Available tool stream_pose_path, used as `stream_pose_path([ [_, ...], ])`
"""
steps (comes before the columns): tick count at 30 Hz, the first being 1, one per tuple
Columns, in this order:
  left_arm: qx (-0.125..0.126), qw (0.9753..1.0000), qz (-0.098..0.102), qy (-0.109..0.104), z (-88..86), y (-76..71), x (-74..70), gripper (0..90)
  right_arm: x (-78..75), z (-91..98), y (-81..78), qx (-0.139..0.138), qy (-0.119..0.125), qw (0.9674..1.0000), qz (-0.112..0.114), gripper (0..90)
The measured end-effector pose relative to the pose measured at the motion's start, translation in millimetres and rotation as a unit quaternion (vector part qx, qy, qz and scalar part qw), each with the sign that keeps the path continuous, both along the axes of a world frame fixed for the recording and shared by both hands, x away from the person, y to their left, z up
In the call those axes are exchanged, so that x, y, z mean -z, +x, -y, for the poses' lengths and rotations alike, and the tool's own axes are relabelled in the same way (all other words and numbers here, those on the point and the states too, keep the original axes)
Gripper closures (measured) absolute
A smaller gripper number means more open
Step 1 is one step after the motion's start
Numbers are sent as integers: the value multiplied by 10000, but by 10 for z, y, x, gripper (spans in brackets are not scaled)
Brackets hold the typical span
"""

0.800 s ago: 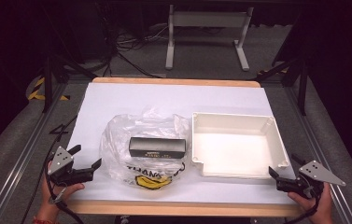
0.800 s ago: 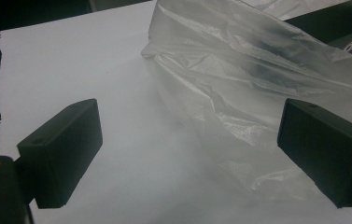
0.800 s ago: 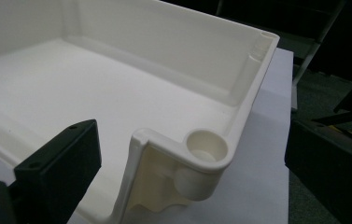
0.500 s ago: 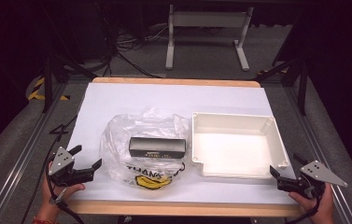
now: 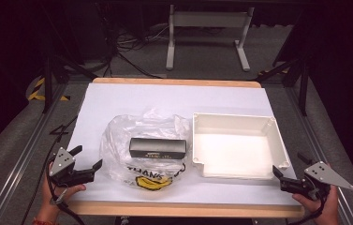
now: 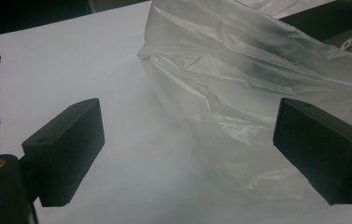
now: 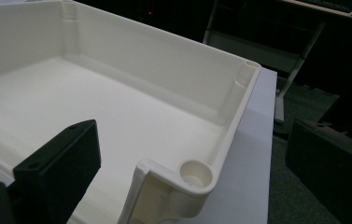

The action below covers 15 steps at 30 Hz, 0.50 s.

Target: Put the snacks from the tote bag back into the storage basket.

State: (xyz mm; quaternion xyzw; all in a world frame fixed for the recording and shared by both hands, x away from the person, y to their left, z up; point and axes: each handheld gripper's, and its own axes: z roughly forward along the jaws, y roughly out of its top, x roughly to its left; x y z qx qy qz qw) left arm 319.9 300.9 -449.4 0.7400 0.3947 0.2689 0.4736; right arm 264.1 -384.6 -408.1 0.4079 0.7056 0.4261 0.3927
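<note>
I've got the crinkled clear plastic bag [image 5: 147, 150] lying near the middle of the bench [image 5: 118, 101], with a long black rectangular box [image 5: 158, 147] in it and yellow print at its 6 o'clock edge. At its 3 o'clock, just beside it, sits the empty cream plastic tray [image 5: 277, 140]. My left hand-held gripper [image 5: 91, 165] waits at the bag's 8 o'clock, jaws spread wide and holding nothing; in the left gripper view the film [image 6: 257, 93] lies just ahead of them. My right hand-held gripper [image 5: 277, 174] hovers off the tray's 5 o'clock corner [image 7: 194, 175], also wide open and empty. My judgement: go in low with the left, pinch loose film rather than the box, and keep the right clear of the tray wall
</note>
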Motion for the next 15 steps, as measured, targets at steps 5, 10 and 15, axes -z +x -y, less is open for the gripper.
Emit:
stream_pose_path([
  [5, 32, 10000, -14, 6, 3, 0, 1, 94, -48, -25, -20, -105, 0, 9999, 8, 51],
  [10, 15, 10000, -10, -5, -3, 1, 0, 93, -109, -59, -38, -175, 41, 9998, 57, 63],
  [15, 20, 10000, -42, 24, 9, 2, 0, 93, -145, -113, -52, -311, 24, 9995, 1, 78],
])
